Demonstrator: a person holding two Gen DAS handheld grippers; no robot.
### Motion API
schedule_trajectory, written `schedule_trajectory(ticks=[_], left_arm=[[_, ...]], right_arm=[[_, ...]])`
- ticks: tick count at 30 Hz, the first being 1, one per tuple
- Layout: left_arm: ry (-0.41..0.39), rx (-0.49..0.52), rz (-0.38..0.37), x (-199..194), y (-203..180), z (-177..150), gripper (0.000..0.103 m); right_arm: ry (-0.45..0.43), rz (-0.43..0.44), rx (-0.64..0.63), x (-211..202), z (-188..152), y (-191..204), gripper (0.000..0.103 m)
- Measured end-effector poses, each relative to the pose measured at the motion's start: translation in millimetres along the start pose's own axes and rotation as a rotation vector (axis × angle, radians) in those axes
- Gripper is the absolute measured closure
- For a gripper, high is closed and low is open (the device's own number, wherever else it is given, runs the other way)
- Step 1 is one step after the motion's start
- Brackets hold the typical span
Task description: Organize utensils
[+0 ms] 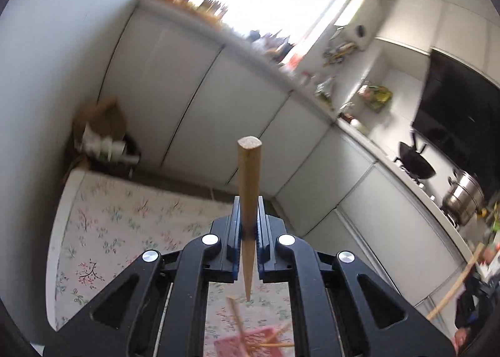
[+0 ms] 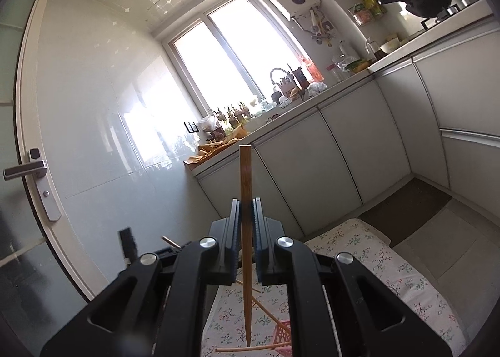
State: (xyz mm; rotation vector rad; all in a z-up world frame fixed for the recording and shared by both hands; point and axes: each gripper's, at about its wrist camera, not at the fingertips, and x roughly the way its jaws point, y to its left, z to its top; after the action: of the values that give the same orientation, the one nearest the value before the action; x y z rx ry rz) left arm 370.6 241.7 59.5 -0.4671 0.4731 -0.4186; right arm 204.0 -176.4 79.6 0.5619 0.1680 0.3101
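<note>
Wooden chopsticks were what both of your claws held: the left gripper [image 1: 248, 232] was clamped nearly flat on one chopstick [image 1: 248, 188], and the right gripper [image 2: 247, 222] was pinched the same way on a second chopstick [image 2: 246, 232]. In each wrist view the stick ran straight up the centre of the frame, crossing the closed jaws, blunt end high and tapered tip low.

The relation your next move hung on, as I judge it, was downward: the pink basket [image 2: 282, 338] lay at the bottom centre of the frame, below both held sticks, on the floral cloth [image 2: 390, 266], with loose chopsticks [image 2: 268, 310] lying across and beside it. Each long axis already pointed roughly toward it. Which hand was nearer I could not tell.

The left view was motion-blurred and gave the basket only as a pink smear at its bottom edge, but it caught the other stick at lower right. The right view was sharp and showed the basket's ribs, and a stick tip at lower left.
</note>
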Motion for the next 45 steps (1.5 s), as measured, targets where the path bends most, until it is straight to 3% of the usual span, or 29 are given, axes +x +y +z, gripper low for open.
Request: schedule_trajectory(ticks=[5,10,18,21,22,25,30,32,34,39,45], left_arm=[[-0.046,0.133,-0.022,-39,-73,-18,0.096],[-0.007,0.253,-0.023,-41,-121,-47,0.096],[0.043,0.417,0.161,9,-136,-108,0.096],[0.083,0.425,0.188,23,-135,-125,0.095],[0.076,0.432,0.195,21,-137,-128,0.089],[0.001,0.427,0.212,3,-140,-127,0.069],[-0.100,0.361,0.200,-38,-142,-112,0.063],[-0.181,0.308,0.187,-65,-141,-108,0.056],[-0.259,0.247,0.178,-93,-138,-108,0.042],[-0.340,0.181,0.182,-132,-128,-119,0.041],[-0.400,0.210,0.204,-156,-130,-114,0.041]], right_arm=[[-0.001,-0.019,-0.015,-20,6,1,0.095],[-0.010,-0.032,-0.026,-32,11,-1,0.095],[0.005,-0.047,-0.027,-32,3,-10,0.095],[0.014,-0.051,-0.014,-27,1,-12,0.095],[0.017,-0.051,-0.014,-26,0,-11,0.095],[0.023,-0.053,-0.023,-22,-2,-9,0.095],[0.030,-0.053,-0.030,-15,-5,-4,0.095],[0.027,-0.049,-0.036,-11,-7,-2,0.095],[0.022,-0.049,-0.051,-3,-10,3,0.095],[0.019,-0.059,-0.122,22,-29,14,0.095],[0.016,-0.078,-0.186,56,-63,15,0.095]])
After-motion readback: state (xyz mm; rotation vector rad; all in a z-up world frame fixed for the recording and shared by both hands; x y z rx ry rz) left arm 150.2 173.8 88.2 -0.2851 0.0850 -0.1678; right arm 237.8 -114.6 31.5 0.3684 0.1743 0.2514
